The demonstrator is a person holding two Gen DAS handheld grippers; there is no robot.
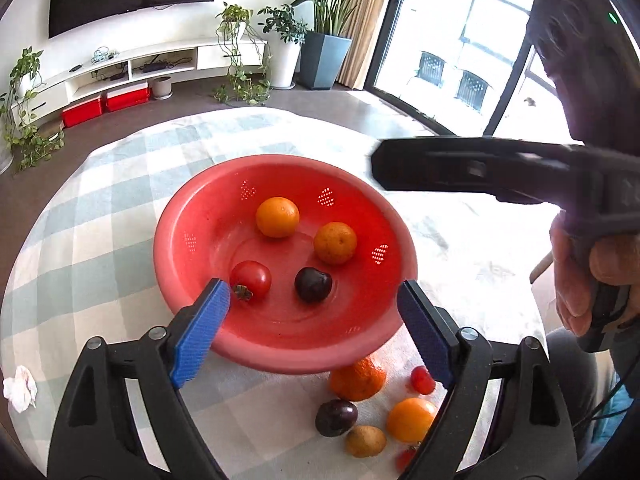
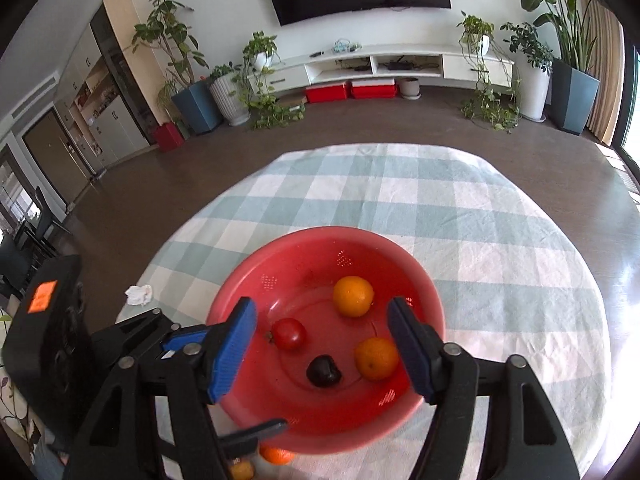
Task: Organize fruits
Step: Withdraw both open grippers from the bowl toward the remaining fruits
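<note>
A red perforated basin point(image 1: 200, 248) point(image 2: 424, 292) sits on the checked tablecloth. It holds two oranges point(image 1: 277, 217) point(image 1: 335, 243), a tomato point(image 1: 251, 280) point(image 2: 289, 333) and a dark plum point(image 1: 313, 284) point(image 2: 323, 370). Loose fruit lies in front of the basin: a mandarin point(image 1: 357, 380), a plum point(image 1: 336, 417), an orange point(image 1: 411, 419), a kiwi point(image 1: 365, 441) and small red fruits point(image 1: 422, 379). My left gripper point(image 1: 314, 332) is open and empty over the basin's near rim. My right gripper point(image 2: 322, 350) is open and empty above the basin.
The right gripper's body point(image 1: 500, 172) reaches in from the right in the left wrist view. A crumpled white tissue point(image 1: 20, 388) point(image 2: 139, 294) lies on the cloth at the left. The round table's edge point(image 2: 360, 148) drops to a dark floor.
</note>
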